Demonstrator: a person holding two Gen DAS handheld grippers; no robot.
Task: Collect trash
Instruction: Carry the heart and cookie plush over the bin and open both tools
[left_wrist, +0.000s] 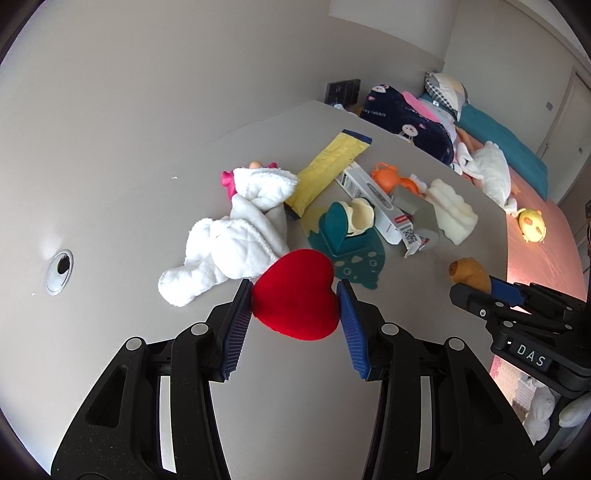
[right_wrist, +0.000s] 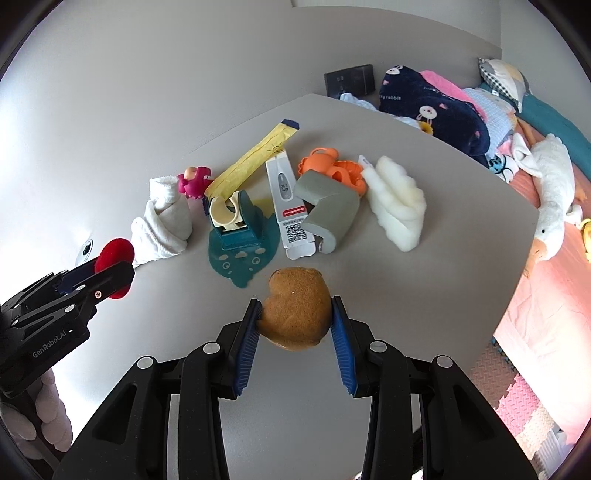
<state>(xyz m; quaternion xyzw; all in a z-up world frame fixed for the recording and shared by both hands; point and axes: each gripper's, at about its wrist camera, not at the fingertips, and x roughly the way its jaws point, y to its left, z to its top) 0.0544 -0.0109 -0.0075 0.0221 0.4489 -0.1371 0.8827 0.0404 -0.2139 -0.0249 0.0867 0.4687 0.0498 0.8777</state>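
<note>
Trash items are lying in a loose cluster on the grey surface, filling the middle of both views. I am holding my left hand-held gripper closed on a red heart-shaped cushion; both blue pads are pressing its sides, lower centre of the left wrist view. I am holding my right hand-held gripper closed on a brown plush toy, pads touching both flanks, lower centre of the right wrist view. Both held things are appearing clear of the surface.

In the right wrist view, the left hand-held gripper is showing at the left edge with the cushion. In the left wrist view, the right hand-held gripper is showing at the right edge with the plush.

Remaining cluster, right wrist view:
- white cloth, bunched, left of centre, with a pink toy just above it
- yellow packet, lying diagonally toward the upper middle
- teal tape dispenser standing on a teal mat
- white thermometer box, centre, touching a grey foam corner piece
- orange toy behind the foam piece
- cream fluffy wad at right of the cluster

A bed with a white goose plush is occupying the right edge.
</note>
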